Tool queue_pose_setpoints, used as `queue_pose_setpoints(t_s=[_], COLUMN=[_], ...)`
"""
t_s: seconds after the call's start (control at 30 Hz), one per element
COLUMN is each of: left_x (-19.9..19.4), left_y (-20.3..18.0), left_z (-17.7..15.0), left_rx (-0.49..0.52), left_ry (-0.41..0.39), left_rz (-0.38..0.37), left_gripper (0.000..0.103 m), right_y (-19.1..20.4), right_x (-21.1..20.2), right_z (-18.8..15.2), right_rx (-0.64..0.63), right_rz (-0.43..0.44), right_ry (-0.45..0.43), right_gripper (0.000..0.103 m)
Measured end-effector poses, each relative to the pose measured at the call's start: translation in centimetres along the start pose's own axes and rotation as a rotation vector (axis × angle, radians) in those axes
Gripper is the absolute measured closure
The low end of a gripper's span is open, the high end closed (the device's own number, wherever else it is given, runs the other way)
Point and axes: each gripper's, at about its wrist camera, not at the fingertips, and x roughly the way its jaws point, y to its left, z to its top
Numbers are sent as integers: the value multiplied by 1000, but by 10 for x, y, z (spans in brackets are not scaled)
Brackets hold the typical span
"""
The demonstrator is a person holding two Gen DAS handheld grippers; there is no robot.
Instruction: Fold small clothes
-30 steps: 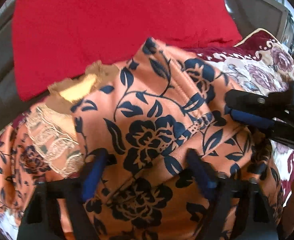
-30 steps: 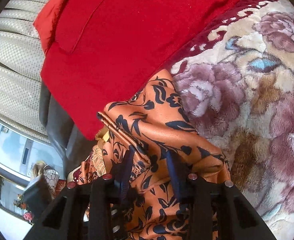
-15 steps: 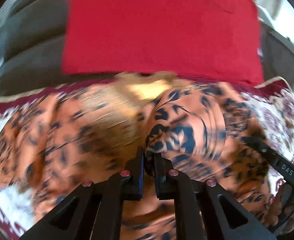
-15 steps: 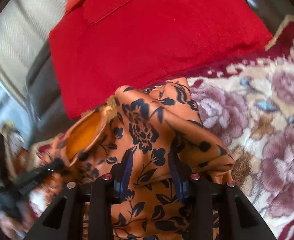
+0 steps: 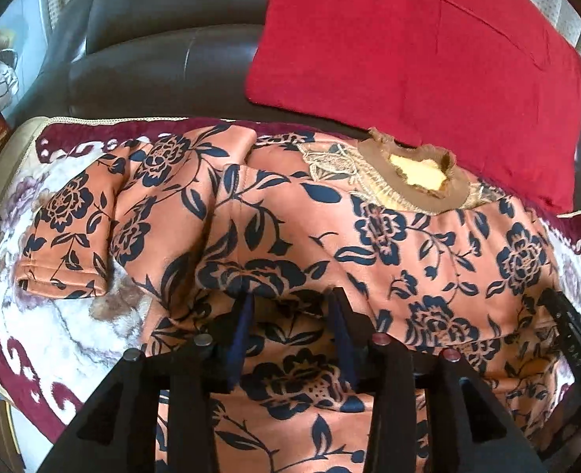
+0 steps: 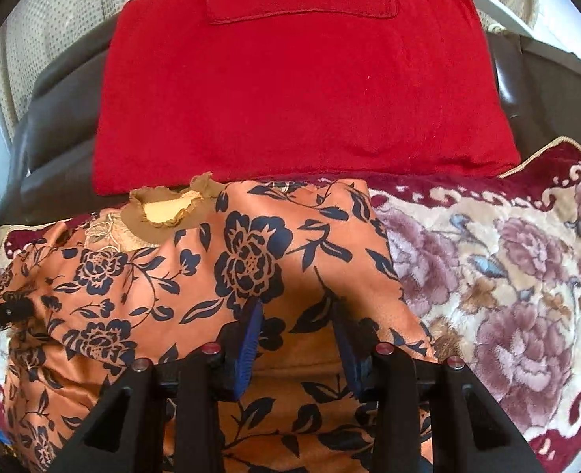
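Now both grippers are angling steeply down over the orange floral garment (image 5: 290, 236) lying on the floral blanket (image 6: 507, 276). Left gripper (image 5: 292, 299) is opening, fabric between its fingers; right gripper (image 6: 296, 307) is pinching a raised fold.

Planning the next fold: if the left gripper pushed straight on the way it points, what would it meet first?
Probably the orange floral garment: its cloth bulges right ahead of the opening left gripper.

We see a dark leather sofa (image 5: 164, 67) in daylight; against its backrest leans a red cushion (image 6: 298, 90), over its seat lies a floral plush blanket (image 6: 507, 276), behind it beige curtains (image 6: 53, 27).
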Motion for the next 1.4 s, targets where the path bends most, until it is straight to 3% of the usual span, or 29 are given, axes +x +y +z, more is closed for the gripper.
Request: queue_pose_setpoints(t_s=[0.17, 0.57, 1.4], left_x=[-10, -13, -21], left_y=[-24, -36, -22], left_z=[3, 1, -6], left_rx=[26, 41, 19], left_ry=[-44, -58, -63], left_rz=[-40, -92, -55], left_gripper=[60, 60, 60], right_y=[4, 21, 56], right_x=[-5, -22, -38], right_z=[1, 1, 0], right_rx=[-20, -100, -194], right_rz=[-19, -44, -30], right_ry=[-26, -104, -174], right_gripper=[62, 62, 59])
